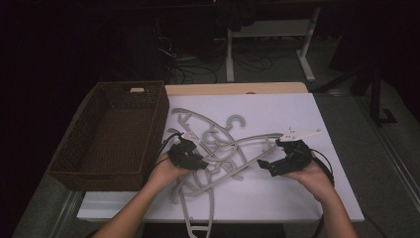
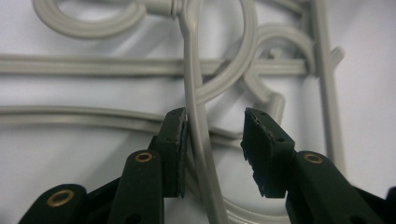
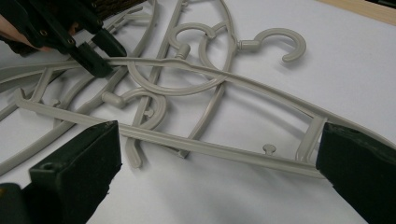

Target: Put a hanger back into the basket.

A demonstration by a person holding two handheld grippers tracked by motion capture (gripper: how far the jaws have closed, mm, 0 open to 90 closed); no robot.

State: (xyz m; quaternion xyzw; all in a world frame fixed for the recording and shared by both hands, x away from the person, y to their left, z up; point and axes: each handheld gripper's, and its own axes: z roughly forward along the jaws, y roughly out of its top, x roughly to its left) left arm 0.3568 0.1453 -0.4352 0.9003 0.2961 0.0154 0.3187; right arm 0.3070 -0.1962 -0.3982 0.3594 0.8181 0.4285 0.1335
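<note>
White tabletop [image 1: 297,111], wicker basket [image 1: 116,134] at left | grey hangers [image 1: 223,148] piled at centre | left gripper [image 2: 212,140] jaws straddle one hanger arm, one pad touching | right gripper [image 3: 219,177] jaws spread wide.

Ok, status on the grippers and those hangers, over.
Left gripper astride a hanger bar, one pad touching, not clamped. Right gripper open, empty. Hangers tangled in a pile. Basket holds none.

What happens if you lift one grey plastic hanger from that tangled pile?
The grey plastic hanger between the left gripper jaws looks thin, so probably light and slightly bendy. Its hook overlaps the other grey hangers, so it may snag and drag them. Smooth plastic could slip.
</note>
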